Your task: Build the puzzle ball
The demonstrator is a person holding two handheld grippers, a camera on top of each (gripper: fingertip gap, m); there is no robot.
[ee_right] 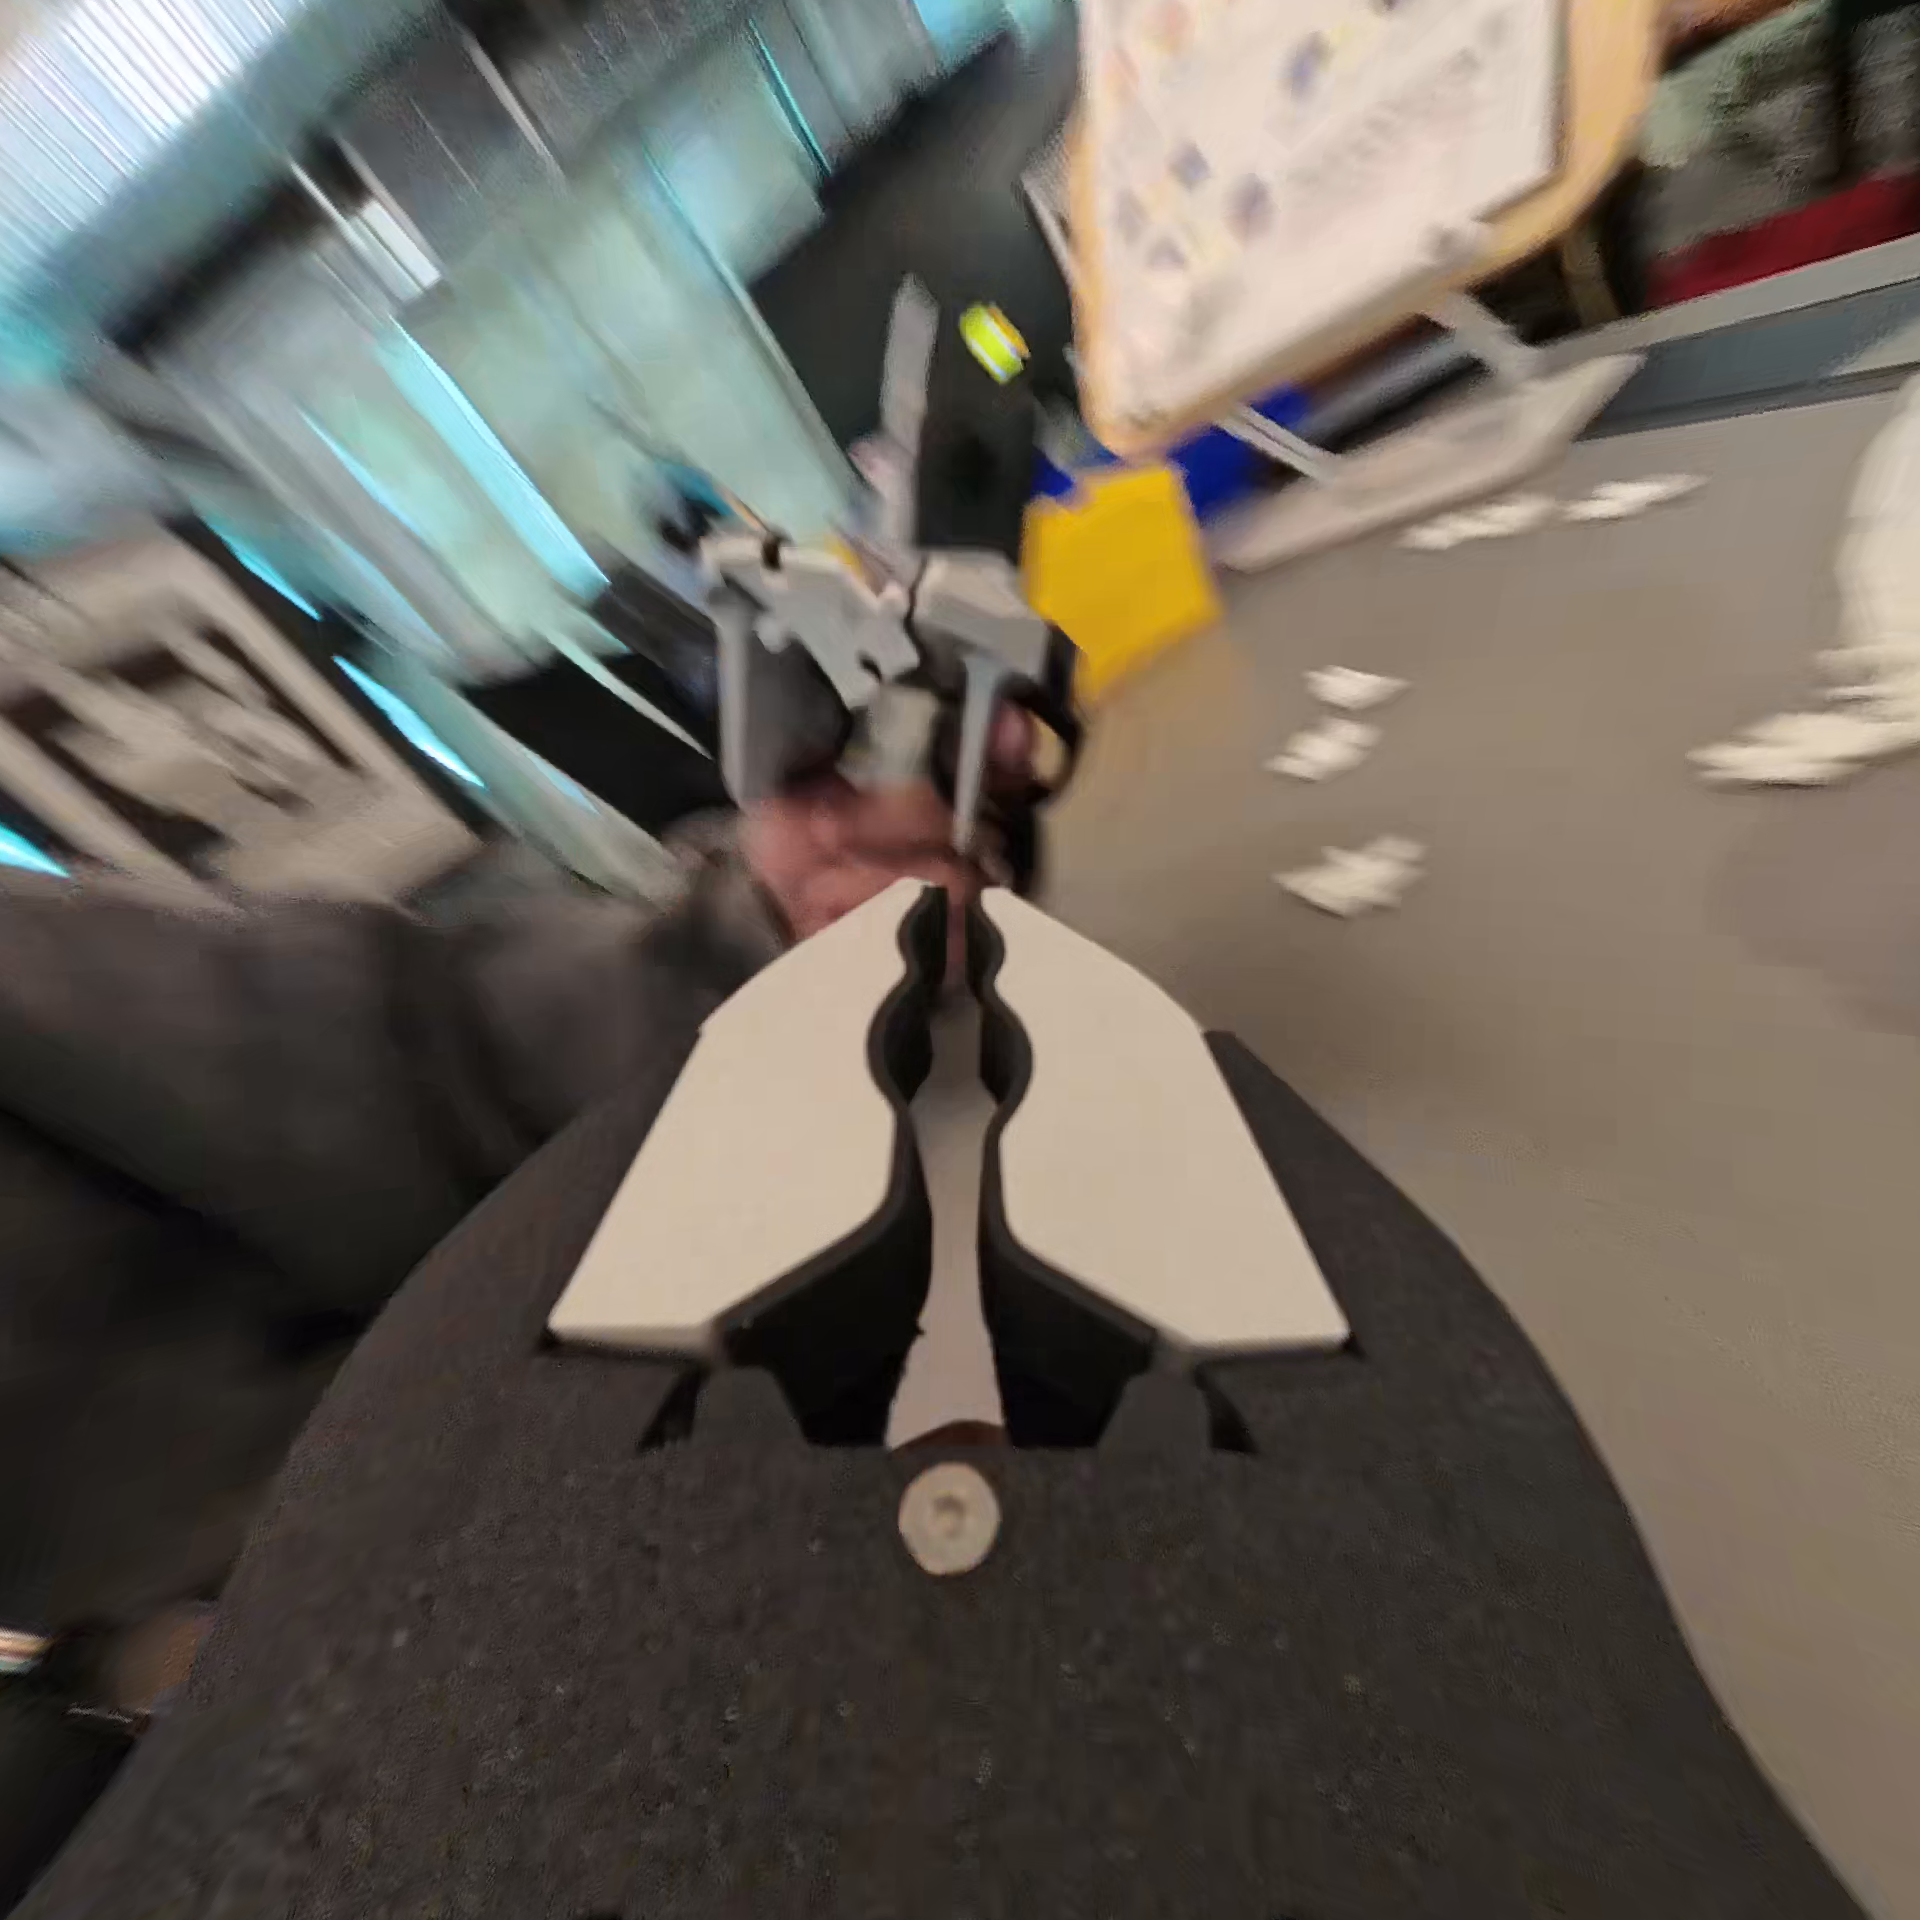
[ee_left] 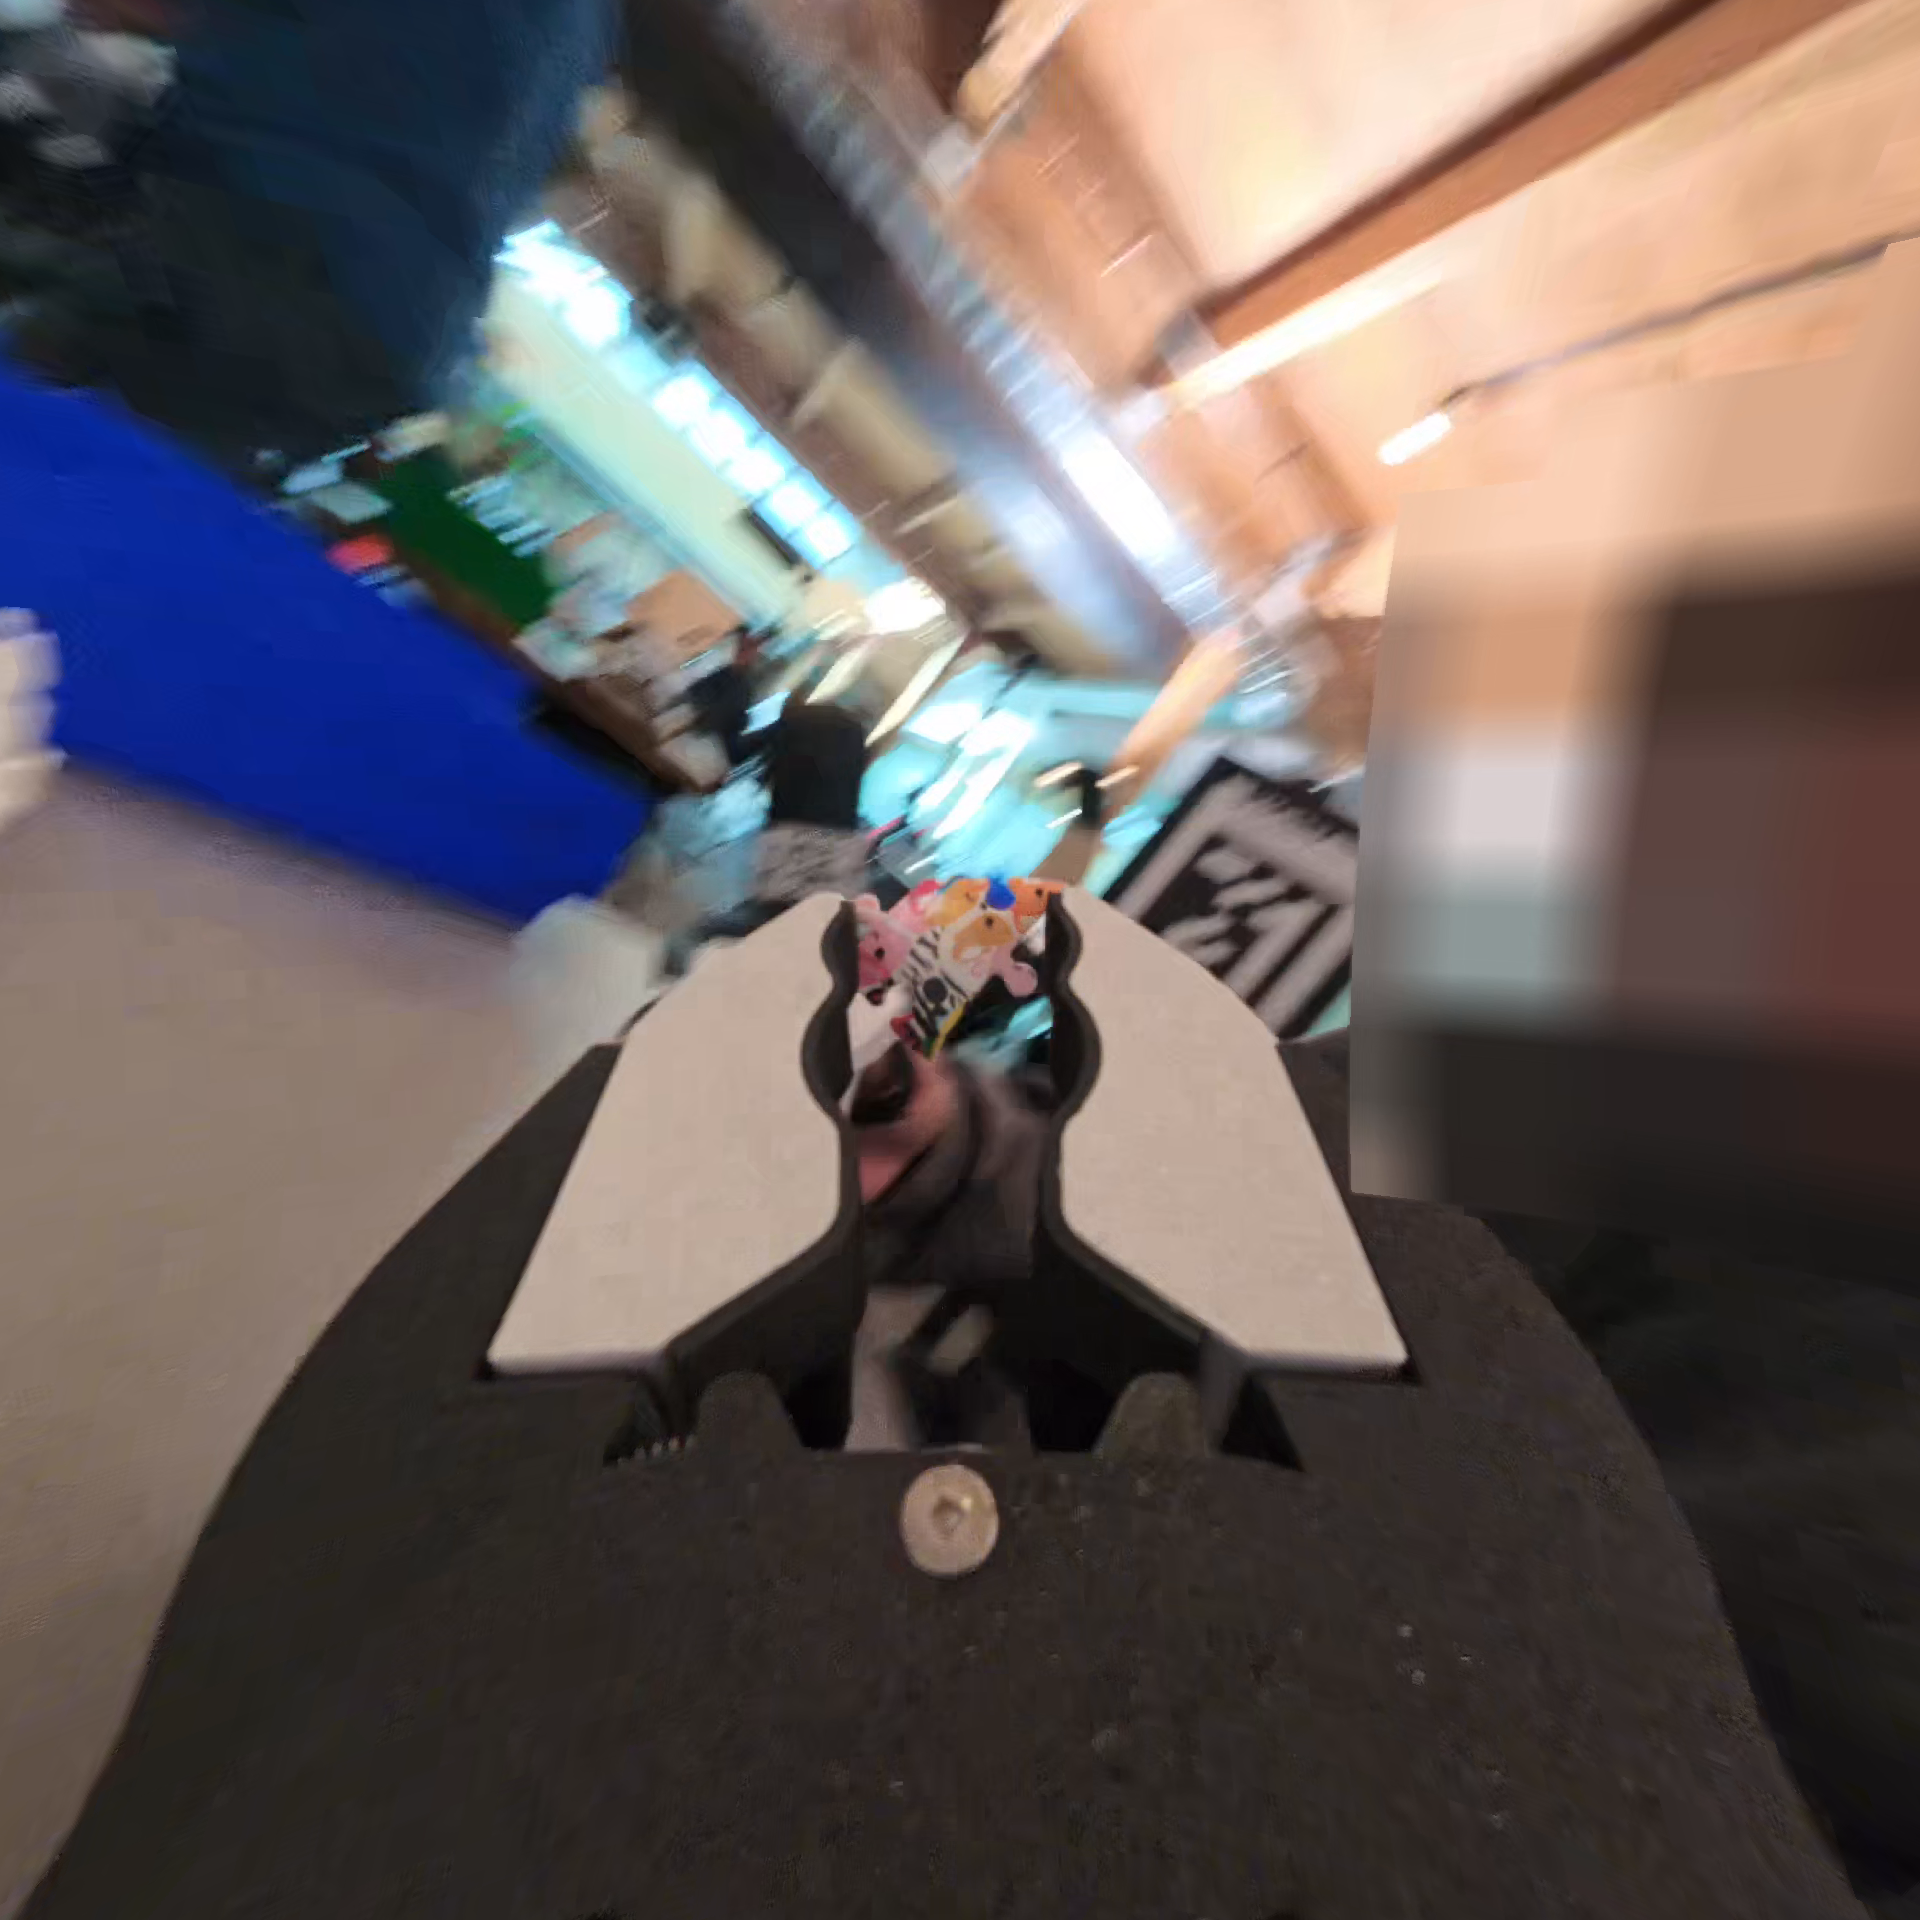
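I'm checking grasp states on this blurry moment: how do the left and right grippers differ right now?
The left gripper has its jaws set apart around a colourful animal-print puzzle piece; the right gripper has its jaws nearly together on a thin pale piece seen edge-on. The left points toward a blurred room, the right toward the grey tabletop with scattered white pieces. Both share pale fingers on black bodies.

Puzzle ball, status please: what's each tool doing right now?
Left tool shut on colourful piece. Right tool nearly closed, load unclear. Loose pieces on table. Views blurred.
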